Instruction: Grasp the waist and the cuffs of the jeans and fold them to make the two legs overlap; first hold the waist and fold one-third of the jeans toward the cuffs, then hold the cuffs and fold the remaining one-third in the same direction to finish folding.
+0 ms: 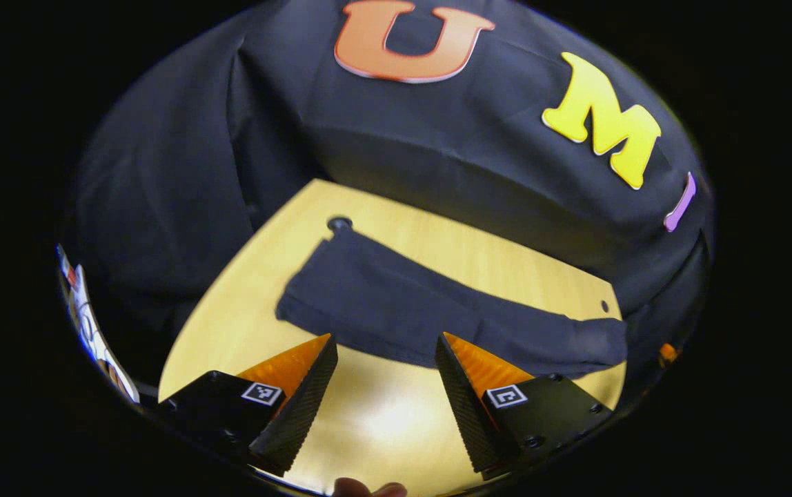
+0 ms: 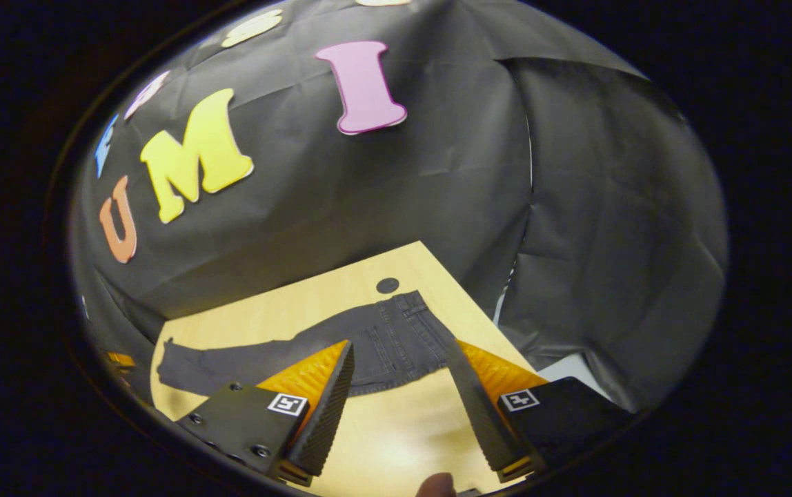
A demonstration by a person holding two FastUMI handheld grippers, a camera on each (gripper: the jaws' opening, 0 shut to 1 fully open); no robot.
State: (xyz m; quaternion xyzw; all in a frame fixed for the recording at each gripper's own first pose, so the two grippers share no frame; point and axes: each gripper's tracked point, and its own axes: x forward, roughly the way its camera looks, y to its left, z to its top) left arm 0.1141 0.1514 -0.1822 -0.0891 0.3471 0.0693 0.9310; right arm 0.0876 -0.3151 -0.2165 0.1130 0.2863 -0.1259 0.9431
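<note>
In the right gripper view, the right gripper (image 2: 396,359) hangs above the near part of a pale wooden table (image 2: 258,317), its jaws spread wide with nothing between them but bare tabletop. Beyond the fingertips (image 2: 346,355) lie dark jeans (image 2: 396,338), spread flat across the table. The waist (image 2: 410,300) is at the far right, with its pockets and stitching showing, and the legs run away to the left, ending in the cuffs (image 2: 168,366) near the table's left edge. A small dark round hole (image 2: 388,285) sits in the table just beyond the waist. A fingertip (image 2: 436,485) of the person's hand shows at the near edge.
</note>
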